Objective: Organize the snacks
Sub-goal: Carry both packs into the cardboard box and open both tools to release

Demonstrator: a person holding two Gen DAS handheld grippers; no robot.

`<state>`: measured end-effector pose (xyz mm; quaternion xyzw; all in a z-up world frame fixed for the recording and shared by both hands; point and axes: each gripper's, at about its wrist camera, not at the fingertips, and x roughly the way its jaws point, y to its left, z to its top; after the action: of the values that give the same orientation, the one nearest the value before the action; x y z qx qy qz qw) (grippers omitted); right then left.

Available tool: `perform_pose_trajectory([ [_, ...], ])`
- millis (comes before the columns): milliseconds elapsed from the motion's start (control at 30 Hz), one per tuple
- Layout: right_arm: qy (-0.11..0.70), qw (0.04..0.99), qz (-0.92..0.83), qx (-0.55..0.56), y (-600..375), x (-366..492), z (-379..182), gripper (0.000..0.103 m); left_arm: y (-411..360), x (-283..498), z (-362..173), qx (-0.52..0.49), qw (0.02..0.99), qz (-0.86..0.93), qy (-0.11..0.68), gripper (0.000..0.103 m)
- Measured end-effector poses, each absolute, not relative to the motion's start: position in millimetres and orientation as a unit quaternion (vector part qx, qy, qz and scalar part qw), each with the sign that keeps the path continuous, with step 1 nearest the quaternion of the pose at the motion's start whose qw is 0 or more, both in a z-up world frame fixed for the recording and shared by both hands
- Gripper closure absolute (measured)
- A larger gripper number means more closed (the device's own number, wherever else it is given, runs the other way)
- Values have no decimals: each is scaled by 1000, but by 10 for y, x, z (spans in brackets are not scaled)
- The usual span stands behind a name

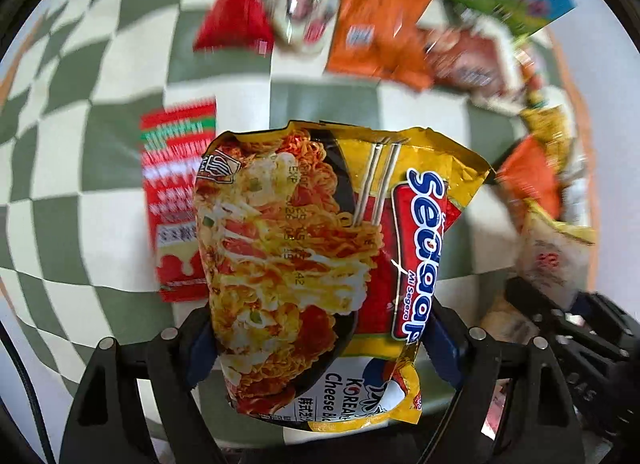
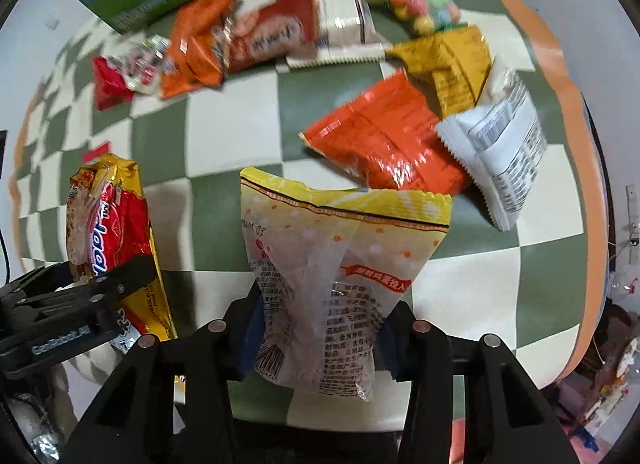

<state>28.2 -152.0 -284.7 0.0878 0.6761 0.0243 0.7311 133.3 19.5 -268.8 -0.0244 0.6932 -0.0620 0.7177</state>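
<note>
Checkered cloth (image 2: pixel 224 135), open middle, snack-crowded edges.

- A green-and-cream checkered tablecloth (image 2: pixel 224 131) spreads beneath and ahead of the claw, with an orange border (image 2: pixel 560 87) curving along its far right edge.
- A white wall (image 2: pixel 618 75) lies right of that border.
- Cluttered floor items (image 2: pixel 612 376) (too blurred to identify) sit at lower right, beyond the cloth.
</note>
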Motion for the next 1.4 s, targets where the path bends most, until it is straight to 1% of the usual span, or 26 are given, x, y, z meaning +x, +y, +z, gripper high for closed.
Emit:
perform_pose_trajectory([
  [133, 656, 742, 63, 123, -1652, 478, -2360, 54, 258, 1406, -2140, -47, 739, -81, 667, 18],
  [200, 643, 750, 81, 131, -1741, 577, -2103, 54, 260, 1581, -1735, -60, 753, -90, 649, 18],
  [267, 624, 763, 100, 137, -1798, 850, -1776, 54, 243, 1833, -1389, -71, 764, -102, 633, 18],
  [367, 599, 777, 127, 144, -1862, 1302, -1425, 54, 221, 2295, -1062, -95, 770, -112, 621, 18],
  [500, 563, 803, 150, 123, -1904, 2069, -1083, 54, 123, 3009, -898, -96, 786, -89, 605, 18],
  [567, 553, 810, 160, 111, -1916, 2511, -1025, 54, 25, 3446, -980, -100, 783, -85, 608, 18],
  [633, 545, 817, 159, 97, -1901, 2873, -1091, 54, -64, 3870, -1111, -92, 777, -77, 618, 18],
  [667, 546, 819, 161, 74, -1853, 3124, -1163, 54, -83, 4068, -1198, -87, 776, -68, 621, 18],
  [767, 559, 810, 167, 56, -1776, 3624, -1427, 54, -112, 4490, -1579, -83, 761, -52, 642, 18],
  [867, 576, 798, 170, 45, -1734, 4057, -1703, 53, -125, 4813, -1901, -78, 747, -37, 659, 18],
  [933, 585, 792, 171, 47, -1723, 4231, -1877, 53, -153, 4948, -2021, -70, 741, -29, 667, 18],
  [1100, 600, 781, 171, 42, -1743, 4549, -2194, 53, -242, 5142, -2241, -64, 727, -25, 684, 18],
  [1133, 601, 779, 173, 40, -1745, 4598, -2255, 53, -300, 5149, -2198, -60, 726, -24, 685, 18],
  [1167, 604, 777, 174, 37, -1743, 4652, -2310, 51, -319, 5149, -2239, -59, 723, -23, 688, 18],
  [1233, 612, 772, 170, 27, -1731, 4721, -2404, 27, -343, 5160, -2312, -70, 719, -30, 691, 17],
  [1267, 615, 770, 166, 22, -1729, 4741, -2445, 8, -363, 5159, -2335, -67, 719, -30, 691, 16],
  [1300, 616, 770, 162, 19, -1736, 4749, -2468, 6, -370, 5158, -2359, -65, 720, -27, 690, 16],
  [1400, 618, 769, 159, 27, -1789, 4789, -2516, 6, -406, 5122, -2347, -61, 725, -26, 685, 16],
])
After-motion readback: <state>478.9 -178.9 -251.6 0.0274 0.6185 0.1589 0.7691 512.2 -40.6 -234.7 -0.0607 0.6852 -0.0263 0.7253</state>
